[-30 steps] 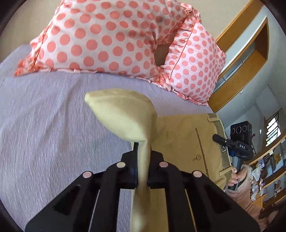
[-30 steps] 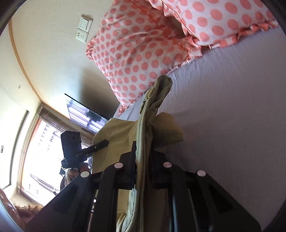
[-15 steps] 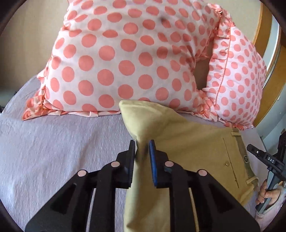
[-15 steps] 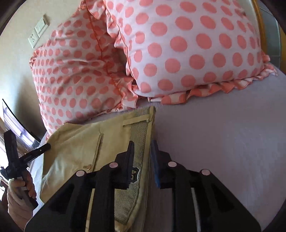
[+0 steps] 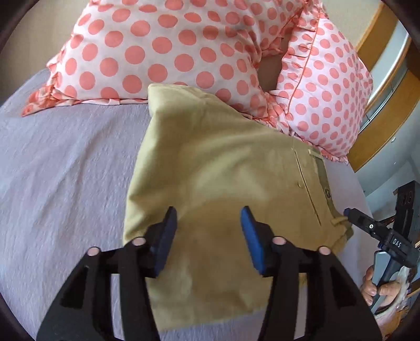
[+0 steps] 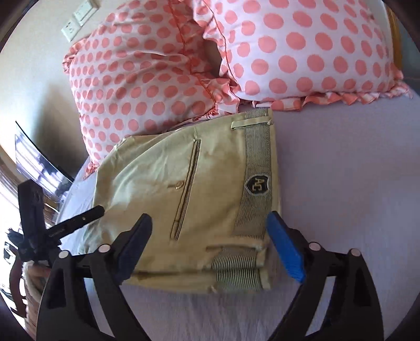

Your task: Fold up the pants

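The khaki pants (image 5: 223, 168) lie folded in a flat stack on the lavender bed sheet (image 5: 65, 170), their far edge against the pillows. In the right wrist view the pants (image 6: 162, 183) show a back pocket and a striped waistband with a badge (image 6: 257, 183). My left gripper (image 5: 208, 223) is open and empty, just above the near left part of the stack. My right gripper (image 6: 210, 230) is open and empty, over the near waistband end. Each gripper shows in the other's view: the right (image 5: 367, 225), the left (image 6: 76, 220).
Two white pillows with coral dots (image 5: 162, 49) (image 5: 323, 97) lean at the head of the bed, touching the pants. A wooden headboard (image 5: 380, 126) is at the right. A wall socket (image 6: 78, 18) and a screen (image 6: 34, 162) are at the left.
Both grippers carried the pants' edges toward the pillows, laid them down into a folded stack, then opened and let go. The fabric now lies flat.
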